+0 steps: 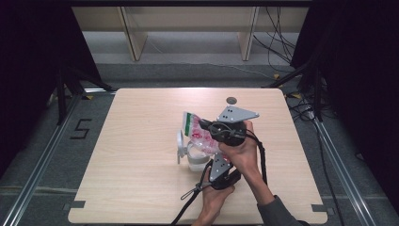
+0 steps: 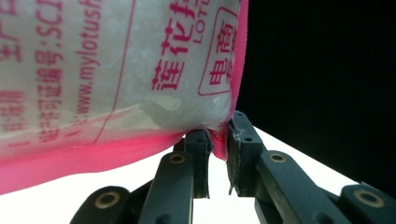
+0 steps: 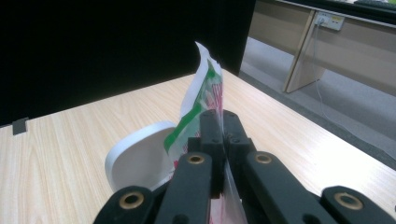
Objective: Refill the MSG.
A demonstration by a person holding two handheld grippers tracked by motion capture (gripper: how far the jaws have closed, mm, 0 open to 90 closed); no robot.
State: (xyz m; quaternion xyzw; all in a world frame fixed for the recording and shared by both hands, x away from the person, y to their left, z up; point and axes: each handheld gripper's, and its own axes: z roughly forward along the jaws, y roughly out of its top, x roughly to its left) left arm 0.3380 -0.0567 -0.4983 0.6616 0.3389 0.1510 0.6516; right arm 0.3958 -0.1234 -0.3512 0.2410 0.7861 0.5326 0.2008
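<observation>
A plastic bag (image 1: 200, 134) of white grains, printed in pink with a green stripe, hangs tilted over a white container (image 1: 195, 164) whose flip lid (image 1: 180, 146) stands open. My right gripper (image 1: 203, 124) is shut on the bag's upper edge; in the right gripper view its jaws (image 3: 219, 116) pinch the green-striped film (image 3: 205, 93), with the white lid (image 3: 140, 161) just beyond. My left gripper (image 1: 210, 154) comes in from below. In the left gripper view it (image 2: 218, 133) is shut on the pink bottom corner of the bag (image 2: 116, 70).
The light wooden table (image 1: 141, 188) has bare room to the left and right of the hands. A small grey round disc (image 1: 231, 100) sits near its far edge. Wooden shelf legs (image 1: 134, 42) and floor cables (image 1: 282, 42) lie beyond the table.
</observation>
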